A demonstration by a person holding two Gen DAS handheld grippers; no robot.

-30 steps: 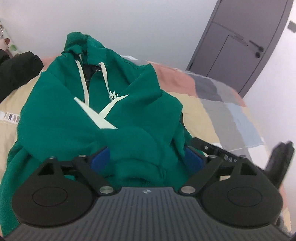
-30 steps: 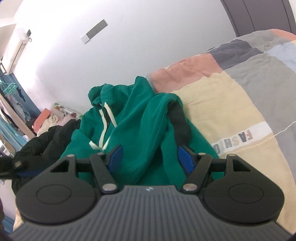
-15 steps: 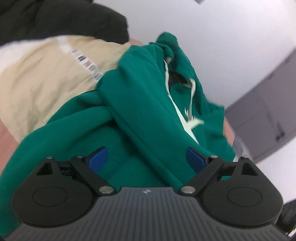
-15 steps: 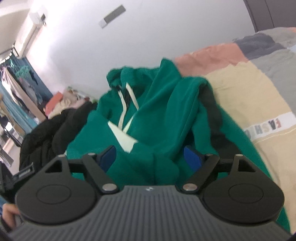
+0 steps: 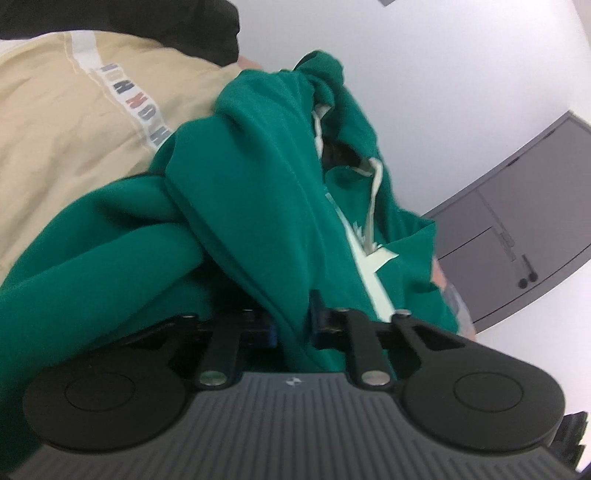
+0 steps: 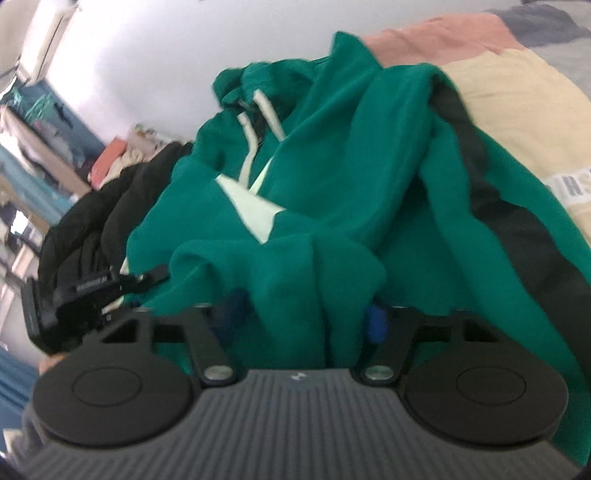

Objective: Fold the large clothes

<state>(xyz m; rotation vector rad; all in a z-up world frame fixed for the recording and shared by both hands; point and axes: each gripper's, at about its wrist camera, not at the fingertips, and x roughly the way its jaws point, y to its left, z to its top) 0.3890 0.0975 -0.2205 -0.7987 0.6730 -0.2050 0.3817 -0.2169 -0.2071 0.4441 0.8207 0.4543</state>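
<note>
A green hoodie [image 5: 266, 177] with white drawstrings and a pale chest print lies crumpled on a patchwork bedspread [image 5: 66, 110]. My left gripper [image 5: 293, 325] is shut on a fold of the hoodie's green fabric near its lower edge. In the right wrist view the same hoodie [image 6: 332, 177] shows a black side stripe. My right gripper [image 6: 303, 317] has its jaws partly closed around a bunched fold of the hoodie, with fabric filling the gap between the blue pads. The left gripper [image 6: 74, 295] shows at the hoodie's left edge in the right wrist view.
A black jacket [image 6: 96, 221] lies left of the hoodie, also at the top of the left wrist view [image 5: 129, 18]. A grey door [image 5: 517, 229] stands behind the bed. White wall at the back. Shelves and hanging clothes [image 6: 29, 122] are at far left.
Both grippers have closed on hoodie fabric; they were open half a second ago. The left gripper tilted and moved to the hoodie's left lower edge. The right gripper moved in closer.
</note>
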